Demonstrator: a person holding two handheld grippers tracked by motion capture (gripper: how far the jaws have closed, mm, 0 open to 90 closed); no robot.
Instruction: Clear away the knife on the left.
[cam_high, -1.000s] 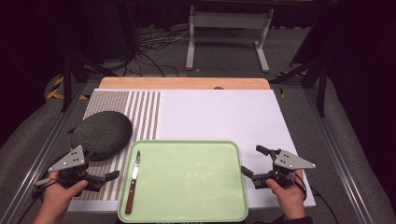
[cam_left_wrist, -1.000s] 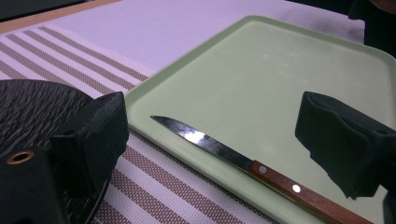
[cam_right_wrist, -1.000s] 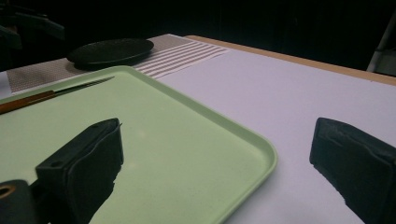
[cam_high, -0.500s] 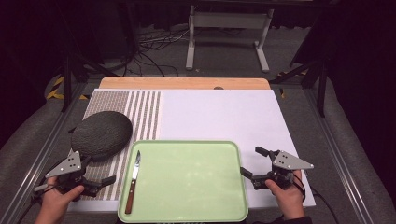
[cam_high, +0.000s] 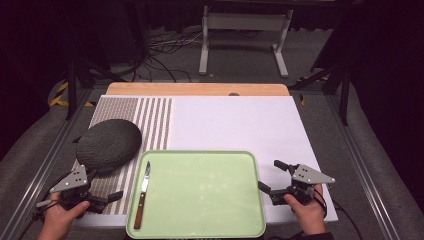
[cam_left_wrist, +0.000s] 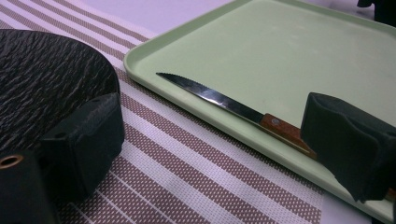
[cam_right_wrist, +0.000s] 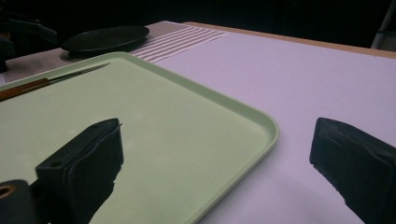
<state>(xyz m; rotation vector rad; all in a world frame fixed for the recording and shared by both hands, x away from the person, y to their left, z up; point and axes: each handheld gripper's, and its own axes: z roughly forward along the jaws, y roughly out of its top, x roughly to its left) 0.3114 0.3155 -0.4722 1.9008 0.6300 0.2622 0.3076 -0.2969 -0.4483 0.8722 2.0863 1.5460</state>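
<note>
Up close, knife serrations plain between the spread-jawed left gripper; right gripper likewise agape.

Count on the table: one green tray, one knife lying in it, one dark plate, one striped mat, one white sheet, and two grippers, left and right.
</note>
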